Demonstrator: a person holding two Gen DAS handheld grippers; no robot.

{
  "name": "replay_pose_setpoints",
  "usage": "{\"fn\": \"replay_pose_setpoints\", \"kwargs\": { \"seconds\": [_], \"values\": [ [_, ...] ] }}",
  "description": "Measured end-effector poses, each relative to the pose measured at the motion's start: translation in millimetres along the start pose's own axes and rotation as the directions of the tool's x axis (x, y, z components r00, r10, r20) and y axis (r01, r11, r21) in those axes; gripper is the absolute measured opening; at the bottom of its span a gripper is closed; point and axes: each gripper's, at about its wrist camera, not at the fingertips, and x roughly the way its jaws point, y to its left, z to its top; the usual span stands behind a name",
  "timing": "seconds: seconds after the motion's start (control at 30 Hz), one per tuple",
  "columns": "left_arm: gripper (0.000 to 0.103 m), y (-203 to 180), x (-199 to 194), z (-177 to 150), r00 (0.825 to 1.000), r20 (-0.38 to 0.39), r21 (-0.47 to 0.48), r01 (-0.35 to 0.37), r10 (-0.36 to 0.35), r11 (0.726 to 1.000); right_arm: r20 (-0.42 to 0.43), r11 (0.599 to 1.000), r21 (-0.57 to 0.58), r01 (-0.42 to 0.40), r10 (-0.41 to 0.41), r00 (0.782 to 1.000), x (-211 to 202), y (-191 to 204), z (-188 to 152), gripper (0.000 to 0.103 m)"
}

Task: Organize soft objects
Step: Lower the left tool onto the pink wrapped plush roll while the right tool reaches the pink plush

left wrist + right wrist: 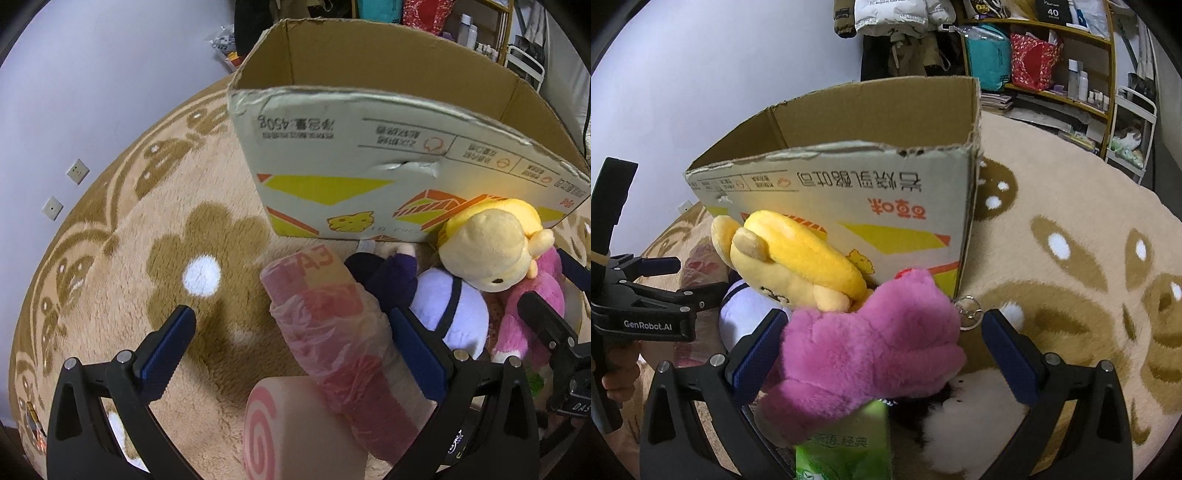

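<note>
My left gripper [293, 315] is open over the rug, straddling a pink roll wrapped in thin plastic [332, 325] that lies against its right finger. A pink swirl cushion [295, 424] sits under the roll's near end. To the right is a pile of plush: a yellow one [487, 243], a white one [450, 310], a dark purple one [391, 273] and a pink one [535, 306]. My right gripper [884, 317] is open around the pink plush [871, 343], with the yellow plush [798, 258] just beyond. An open cardboard box [868, 184] stands behind the pile.
A green packet [846, 443] and a white fluffy toy [975, 413] lie under the right gripper, with a key ring [969, 312] beside the pink plush. The round beige flower rug [166, 229] spreads left; shelves [1052, 55] stand at the back right.
</note>
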Motion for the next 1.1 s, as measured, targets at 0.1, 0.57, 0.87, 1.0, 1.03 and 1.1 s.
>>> {"fn": "replay_pose_setpoints", "kwargs": {
  "seconds": [0.1, 0.57, 0.87, 1.0, 1.03, 1.1],
  "values": [
    [0.103, 0.7, 2.3, -0.7, 1.000, -0.007, 0.002, -0.003, 0.003, 1.000, -0.014, 1.000, 0.010, -0.014, 0.014, 1.000, 4.7, -1.5, -1.0, 0.103],
    [0.078, 0.8, -2.0, -3.5, 0.996, -0.019, -0.043, 0.083, -0.084, 0.996, 0.012, 0.998, 0.055, -0.031, 0.031, 0.999, 4.4, -10.2, 6.1, 0.100],
    [0.049, -6.2, -5.3, -8.0, 0.995, -0.016, -0.019, 0.101, -0.101, 0.995, -0.034, 0.998, 0.046, -0.038, 0.039, 0.999, 15.0, -8.8, 8.1, 0.098],
    [0.042, -5.8, -8.1, -9.4, 0.993, -0.012, -0.028, 0.115, -0.115, 0.993, -0.046, 0.996, 0.066, -0.060, 0.063, 0.997, 18.0, -9.9, 7.5, 0.096],
    [0.040, -5.8, -8.8, -9.7, 0.993, -0.009, -0.029, 0.116, -0.116, 0.993, -0.046, 0.995, 0.071, -0.064, 0.068, 0.997, 16.7, -10.7, 5.6, 0.096],
    [0.035, -6.1, -11.0, -10.0, 0.993, -0.001, -0.027, 0.118, -0.118, 0.993, -0.050, 0.993, 0.085, -0.077, 0.081, 0.995, 15.9, -11.5, 6.9, 0.095]
  ]
}}
